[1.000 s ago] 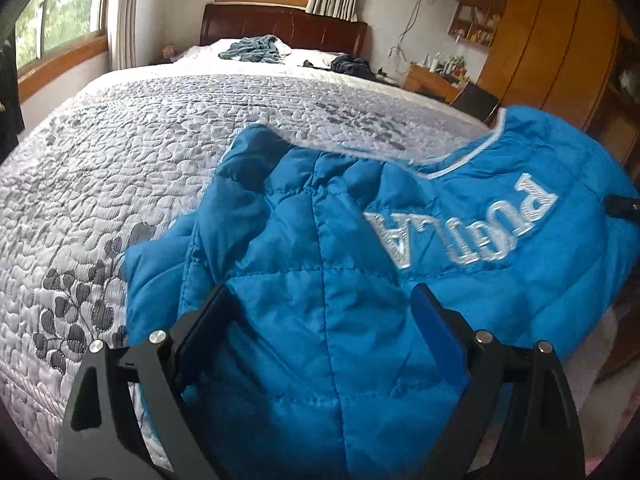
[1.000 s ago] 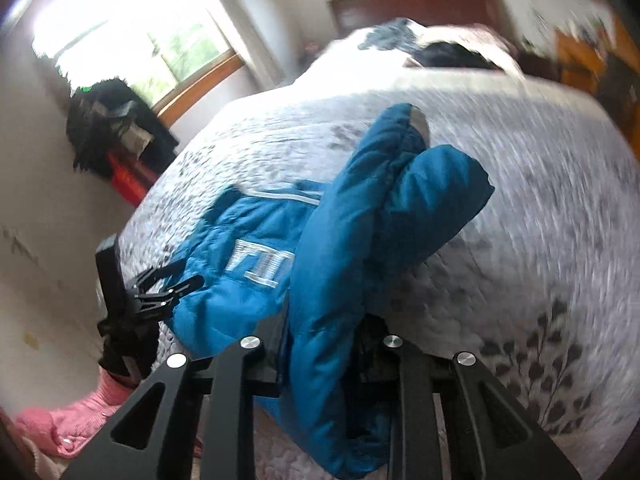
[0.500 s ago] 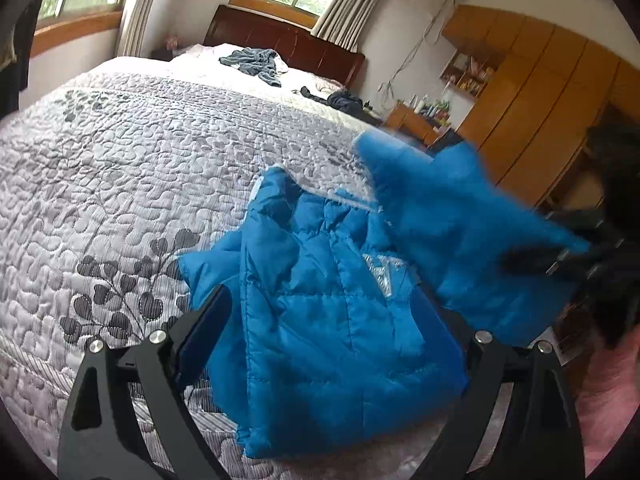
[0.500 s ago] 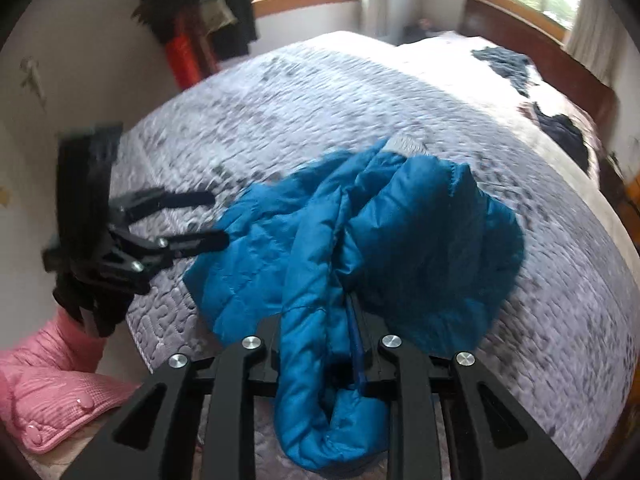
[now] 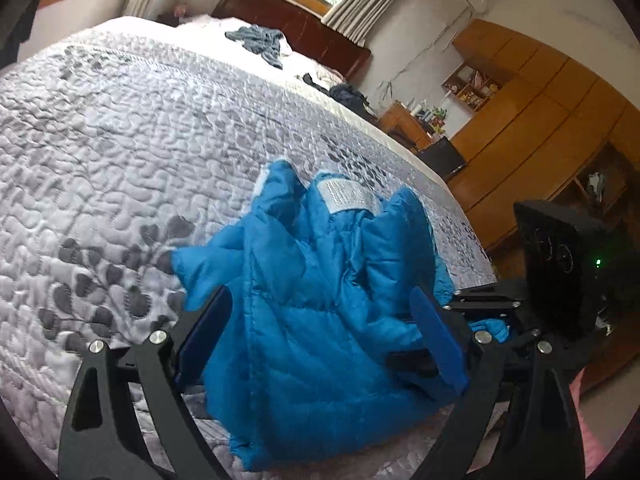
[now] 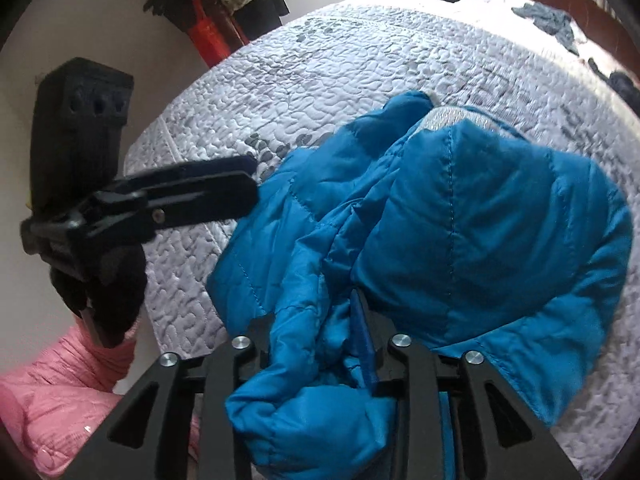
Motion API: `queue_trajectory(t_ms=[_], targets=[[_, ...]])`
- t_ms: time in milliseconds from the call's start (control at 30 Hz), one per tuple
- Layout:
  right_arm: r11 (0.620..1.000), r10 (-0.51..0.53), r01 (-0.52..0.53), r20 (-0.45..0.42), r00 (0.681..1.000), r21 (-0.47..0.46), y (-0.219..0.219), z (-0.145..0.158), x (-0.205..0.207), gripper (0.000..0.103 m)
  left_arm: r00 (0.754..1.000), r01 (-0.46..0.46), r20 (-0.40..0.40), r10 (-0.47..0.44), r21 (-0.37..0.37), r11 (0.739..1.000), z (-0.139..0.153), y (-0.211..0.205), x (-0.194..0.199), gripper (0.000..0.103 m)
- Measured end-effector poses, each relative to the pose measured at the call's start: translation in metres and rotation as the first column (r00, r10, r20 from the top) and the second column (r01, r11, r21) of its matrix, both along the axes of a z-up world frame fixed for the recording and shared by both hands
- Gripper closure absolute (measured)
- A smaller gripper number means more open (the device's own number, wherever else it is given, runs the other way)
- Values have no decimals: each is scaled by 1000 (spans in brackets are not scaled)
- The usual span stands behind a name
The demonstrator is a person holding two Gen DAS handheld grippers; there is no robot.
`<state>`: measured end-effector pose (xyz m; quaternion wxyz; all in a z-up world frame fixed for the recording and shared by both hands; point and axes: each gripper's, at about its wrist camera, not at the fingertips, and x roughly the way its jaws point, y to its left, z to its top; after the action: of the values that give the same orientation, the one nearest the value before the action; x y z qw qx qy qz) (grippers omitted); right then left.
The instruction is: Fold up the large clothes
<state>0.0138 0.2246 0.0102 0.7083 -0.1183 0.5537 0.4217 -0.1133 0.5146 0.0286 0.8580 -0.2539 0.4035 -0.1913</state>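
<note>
right tongs (image 6: 320,332) pinching blue jacket (image 6: 460,240), quilted bed (image 6: 360,60)

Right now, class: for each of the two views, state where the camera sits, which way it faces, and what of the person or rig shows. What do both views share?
Left wrist: sits on the left tool, faces across the bed toward the headboard and wardrobe; its open fingers show, and the right tool at right.
Right wrist: sits on the right tool, faces the bed's window side; its fingers clamp the jacket; the left tool and a pink sleeve show.
Shared: jacket, bed, each other's tool.
</note>
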Motion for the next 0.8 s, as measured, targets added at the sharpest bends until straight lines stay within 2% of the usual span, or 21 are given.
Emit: queue_trajectory(t_ms=[100,233,300,400,533,633,800], targets=[[998,-23,24,-34,999,51,-8,10,2,63,1000,16,-12,-16,0,1000,-3,-6,9,14],[984,-38,44,-38,999,172,-34,51,-5,48,999,37,-17,-37,-17,999,-4,-11,22,14],[970,-57,60,-20,998,235,-54,74,-5,49,999,45,-17,-46,-21,999,-4,-14,30,14],[964,-169,154,50,984,218,-89,86,5,49,998,59,-24,-60,-50,997,-8,-16,38,14],[937,-338,326,88,937,123,-134,62,30,48,997,73,-24,-76,-103,992,-15,-17,45,14],[901,-422,420,4,906,108,-166,26,50,49,995,92,-20,-95,-130,987,-17,-20,48,14],[877,-449,459,-101,888,144,-184,-8,62,49,990,132,-25,-139,-190,973,-22,-30,61,14]])
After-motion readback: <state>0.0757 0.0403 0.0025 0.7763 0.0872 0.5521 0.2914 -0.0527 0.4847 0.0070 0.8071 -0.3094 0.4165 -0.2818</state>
